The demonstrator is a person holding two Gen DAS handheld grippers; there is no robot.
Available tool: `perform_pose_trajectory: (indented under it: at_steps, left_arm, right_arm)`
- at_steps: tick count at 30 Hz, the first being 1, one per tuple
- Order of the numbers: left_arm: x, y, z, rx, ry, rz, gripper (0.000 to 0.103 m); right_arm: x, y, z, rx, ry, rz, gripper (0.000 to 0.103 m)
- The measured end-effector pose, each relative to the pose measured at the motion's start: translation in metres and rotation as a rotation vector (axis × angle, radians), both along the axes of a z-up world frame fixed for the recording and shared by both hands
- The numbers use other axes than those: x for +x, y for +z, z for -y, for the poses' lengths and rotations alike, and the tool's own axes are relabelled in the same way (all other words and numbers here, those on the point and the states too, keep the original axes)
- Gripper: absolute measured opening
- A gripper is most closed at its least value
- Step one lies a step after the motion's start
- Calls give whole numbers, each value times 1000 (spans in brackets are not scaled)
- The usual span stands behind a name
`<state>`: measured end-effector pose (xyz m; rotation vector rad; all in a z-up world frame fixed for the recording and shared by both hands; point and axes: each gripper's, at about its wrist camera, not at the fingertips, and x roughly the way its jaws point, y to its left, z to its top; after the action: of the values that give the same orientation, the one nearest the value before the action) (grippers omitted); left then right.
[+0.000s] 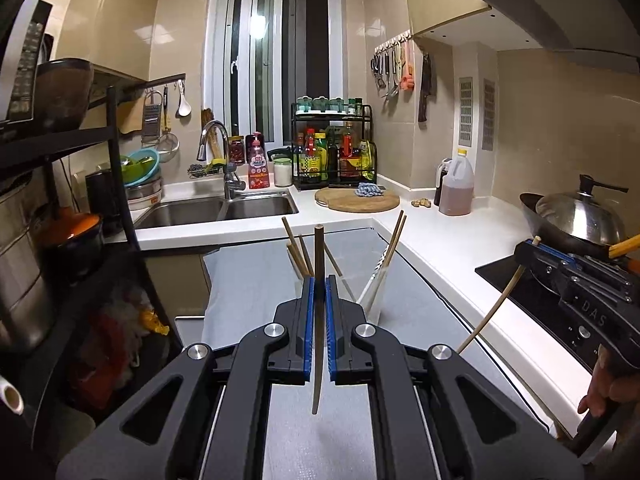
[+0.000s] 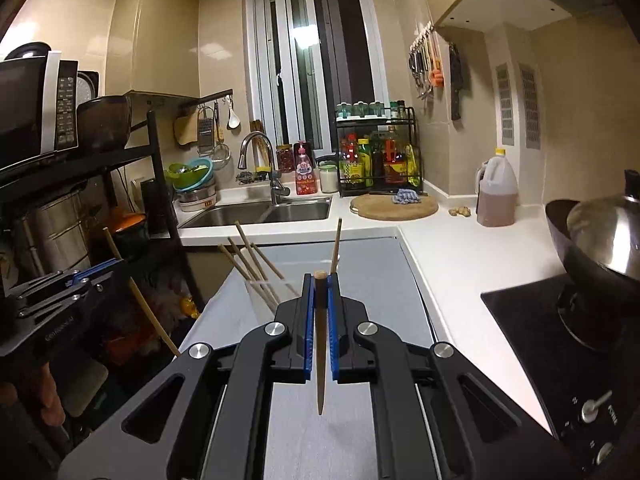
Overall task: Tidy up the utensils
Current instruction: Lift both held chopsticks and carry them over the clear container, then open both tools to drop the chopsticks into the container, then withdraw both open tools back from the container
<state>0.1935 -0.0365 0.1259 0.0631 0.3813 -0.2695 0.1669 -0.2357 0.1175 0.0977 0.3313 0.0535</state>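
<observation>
The white counter wraps round the sink and carries a grey mat along its near edge; on that mat, toward the edge nearest the sink, stands a clear glass with several chopsticks leaning out of it at loose angles. Both grippers hang above the mat's near end, each carrying one stick. The left gripper has its blue-padded jaws pressed together on a dark chopstick, held about upright, its top poking above the pads and its thin end hanging below. The right gripper is likewise pinched tight on a tapered chopstick, gripped near the thick top so most of the length dangles. These sticks look light, stiff and smooth, so they would likely pivot or slip in the pads; a hold near the thicker upper part seems best, leaving the tip free to drop into the glass.
</observation>
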Motion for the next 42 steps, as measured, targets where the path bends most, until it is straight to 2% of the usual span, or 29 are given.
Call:
perform_pose_trajectory:
  at_steps: [6, 14, 20, 25, 35, 36, 37, 38, 39, 40, 42]
  left_arm:
    - [31, 22, 5, -24, -18, -8, 5]
    - [74, 71, 15, -68, -30, 79, 5]
    - [109, 83, 27, -99, -18, 132, 5]
    - [136, 69, 32, -92, -4, 120, 5]
    - [166, 25, 34, -68, -12, 54, 6]
    - [167, 23, 34, -60, -5, 46, 14]
    - [168, 22, 33, -50, 8, 39, 26]
    - [168, 21, 32, -38, 31, 37, 70]
    - [165, 21, 29, -34, 69, 51, 93]
    - [157, 22, 22, -42, 147, 104, 95]
    - [152, 21, 14, -57, 164, 107, 95]
  right_arm:
    - [26, 28, -1, -5, 17, 30, 6]
    - [69, 78, -1, 15, 42, 85, 6]
    - [102, 103, -10, -29, 52, 136, 6]
    - [134, 96, -17, -47, 56, 115, 6]
    - [168, 51, -16, -57, 42, 22, 7]
    - [171, 46, -15, -56, 43, 7, 9]
    - [173, 43, -15, -51, 45, -6, 12]
    - [175, 39, -15, -42, 50, -24, 29]
    - [177, 36, -14, -36, 41, -41, 52]
    - [176, 33, -13, -34, 22, -42, 56]
    - [171, 30, -11, -36, 0, -33, 60]
